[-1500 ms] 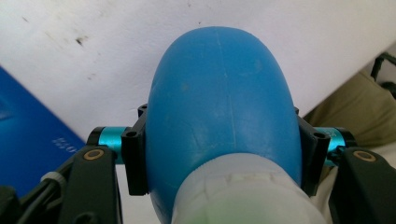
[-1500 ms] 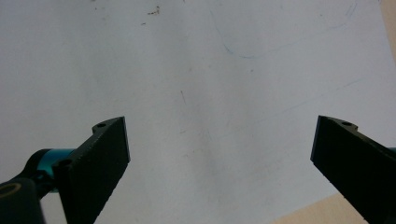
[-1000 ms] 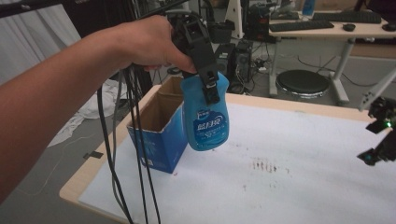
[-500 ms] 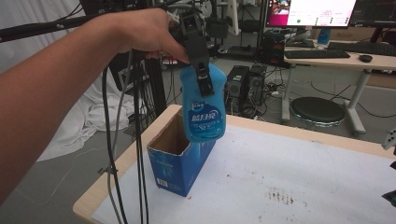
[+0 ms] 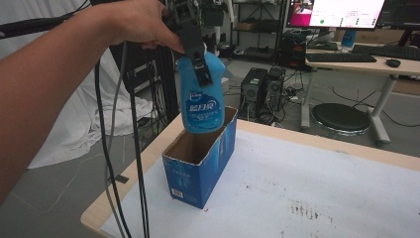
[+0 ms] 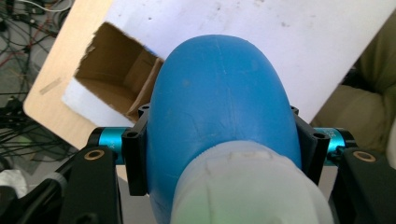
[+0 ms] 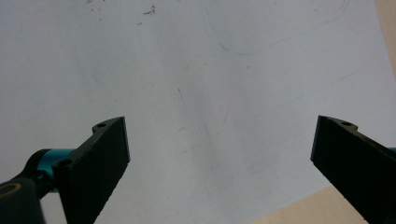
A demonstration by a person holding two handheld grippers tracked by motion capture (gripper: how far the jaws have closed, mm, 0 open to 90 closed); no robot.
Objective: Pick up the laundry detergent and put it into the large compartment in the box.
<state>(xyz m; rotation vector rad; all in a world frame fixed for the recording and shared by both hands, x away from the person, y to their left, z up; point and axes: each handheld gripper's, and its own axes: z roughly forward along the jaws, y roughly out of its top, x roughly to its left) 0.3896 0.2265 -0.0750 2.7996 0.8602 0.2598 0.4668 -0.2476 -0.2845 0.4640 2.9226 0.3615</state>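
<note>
On the white-covered bench [image 5: 317, 188] stands an open blue carton [image 5: 200, 161]. I hold the blue bottle [image 5: 200, 96] upright just above its mouth, my left gripper [image 5: 200, 69] clamped across it; my right gripper [image 7: 219, 149] gapes empty over the bench.

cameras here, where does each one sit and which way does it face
High view: sits above the person's side, facing forward and down on the table; shows the forearm and left hand holding the left hand-held gripper shut on the bottle over the box.
Left gripper view: rides the left hand-held gripper, looking down past the bottle at the box.
Right gripper view: rides the right hand-held gripper, jaws open, facing the table.
High and left gripper views share bottle, box and table.
</note>
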